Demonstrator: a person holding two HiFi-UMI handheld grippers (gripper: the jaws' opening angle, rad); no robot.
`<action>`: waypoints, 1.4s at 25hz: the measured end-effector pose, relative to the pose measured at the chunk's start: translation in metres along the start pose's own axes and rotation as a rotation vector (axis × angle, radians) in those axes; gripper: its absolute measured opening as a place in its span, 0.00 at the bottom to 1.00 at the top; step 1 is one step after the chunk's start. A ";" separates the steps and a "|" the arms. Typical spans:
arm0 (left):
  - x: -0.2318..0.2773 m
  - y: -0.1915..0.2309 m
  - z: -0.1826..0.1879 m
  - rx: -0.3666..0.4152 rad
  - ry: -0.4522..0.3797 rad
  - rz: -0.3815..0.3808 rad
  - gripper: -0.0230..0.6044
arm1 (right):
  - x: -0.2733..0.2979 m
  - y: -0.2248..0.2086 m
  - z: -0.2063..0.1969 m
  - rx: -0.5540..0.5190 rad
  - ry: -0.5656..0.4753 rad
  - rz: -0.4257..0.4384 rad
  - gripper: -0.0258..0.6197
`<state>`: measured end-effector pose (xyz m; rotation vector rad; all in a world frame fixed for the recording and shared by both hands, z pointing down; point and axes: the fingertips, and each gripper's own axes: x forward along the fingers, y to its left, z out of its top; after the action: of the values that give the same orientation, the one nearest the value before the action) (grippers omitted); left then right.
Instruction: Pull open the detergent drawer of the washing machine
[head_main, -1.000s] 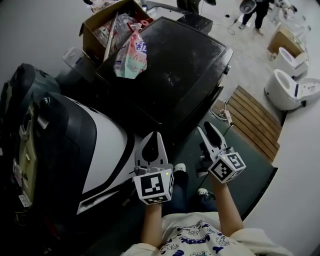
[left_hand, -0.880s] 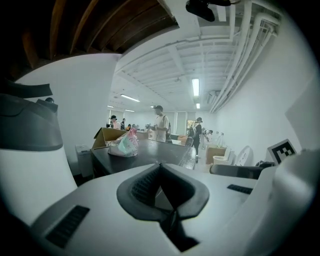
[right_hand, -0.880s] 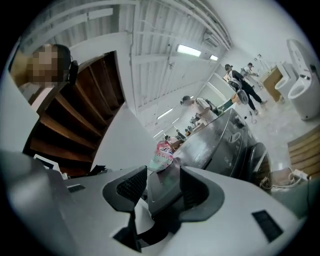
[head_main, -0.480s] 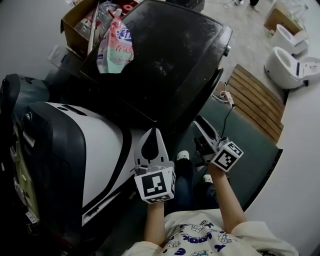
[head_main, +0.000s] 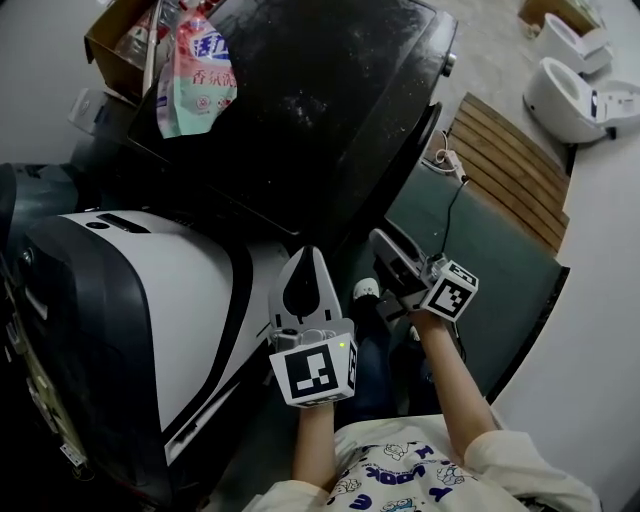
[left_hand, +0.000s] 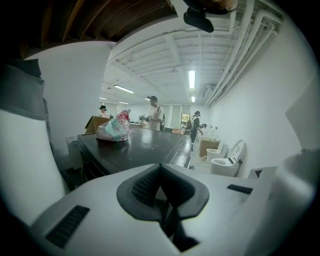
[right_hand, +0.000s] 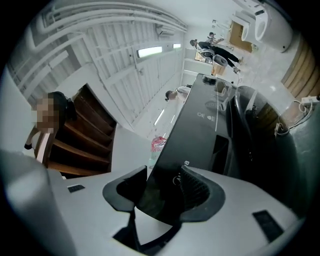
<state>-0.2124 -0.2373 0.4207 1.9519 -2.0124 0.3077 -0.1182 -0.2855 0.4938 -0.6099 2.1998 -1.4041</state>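
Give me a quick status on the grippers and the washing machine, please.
Left gripper shut, empty. Right gripper open, aimed at washing machine front, nothing gripped. No obstruction seen.

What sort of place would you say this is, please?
Probably a workshop or test hall for home fixtures: a black washing machine, white toilets standing loose on the floor, and a filled cardboard box.

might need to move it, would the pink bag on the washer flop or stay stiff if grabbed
Probably floppy: the pink bag looks like a creased, slumped soft pouch. Pushed, it would likely slide, not roll, since it lies on the smooth dark washer.
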 end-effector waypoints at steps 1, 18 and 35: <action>0.001 0.000 -0.002 -0.004 0.003 -0.002 0.06 | 0.000 -0.005 -0.001 0.007 -0.004 -0.002 0.35; 0.006 0.000 -0.024 -0.045 0.016 0.004 0.06 | 0.002 -0.061 -0.012 0.176 -0.060 0.048 0.35; 0.002 -0.002 -0.039 -0.065 0.046 -0.023 0.06 | 0.015 -0.068 -0.016 0.260 -0.062 0.166 0.38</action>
<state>-0.2076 -0.2247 0.4577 1.9100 -1.9448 0.2763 -0.1310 -0.3086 0.5603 -0.3645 1.9290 -1.5266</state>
